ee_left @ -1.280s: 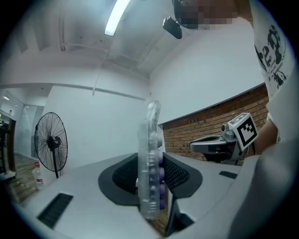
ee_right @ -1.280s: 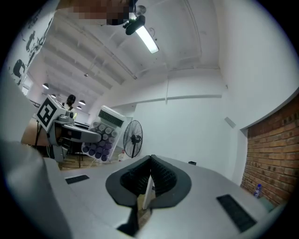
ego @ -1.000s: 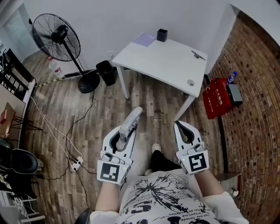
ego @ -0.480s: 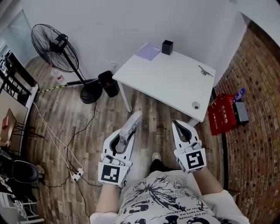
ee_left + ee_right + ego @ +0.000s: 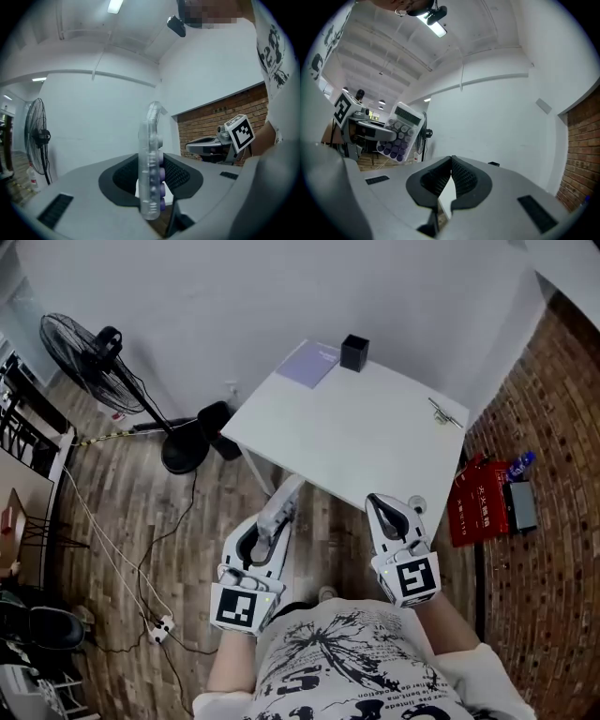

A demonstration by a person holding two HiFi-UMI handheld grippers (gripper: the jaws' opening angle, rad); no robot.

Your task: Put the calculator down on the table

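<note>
A clear-cased calculator with purple and grey keys [image 5: 277,510] stands on edge between the jaws of my left gripper [image 5: 267,526], which is shut on its lower part. In the left gripper view the calculator [image 5: 151,164] shows edge-on and upright between the pads. From the right gripper view its key face [image 5: 401,133] is visible at the left. My right gripper [image 5: 377,502] is level beside it, shut with nothing in it; its pads meet at the tip [image 5: 451,161]. Both grippers hang just short of the near edge of the white table [image 5: 356,437].
On the table are a black pen cup [image 5: 354,352], a pale purple sheet [image 5: 309,364], a small metal clip [image 5: 447,412] and a round item at the near corner [image 5: 417,505]. A standing fan [image 5: 89,357], black bin [image 5: 211,418], red box [image 5: 480,502] and floor cables [image 5: 161,626] surround it.
Both grippers have travelled forward toward the white table, which now lies right in front of their tips. The calculator stays gripped in the left gripper; the right stays shut.
</note>
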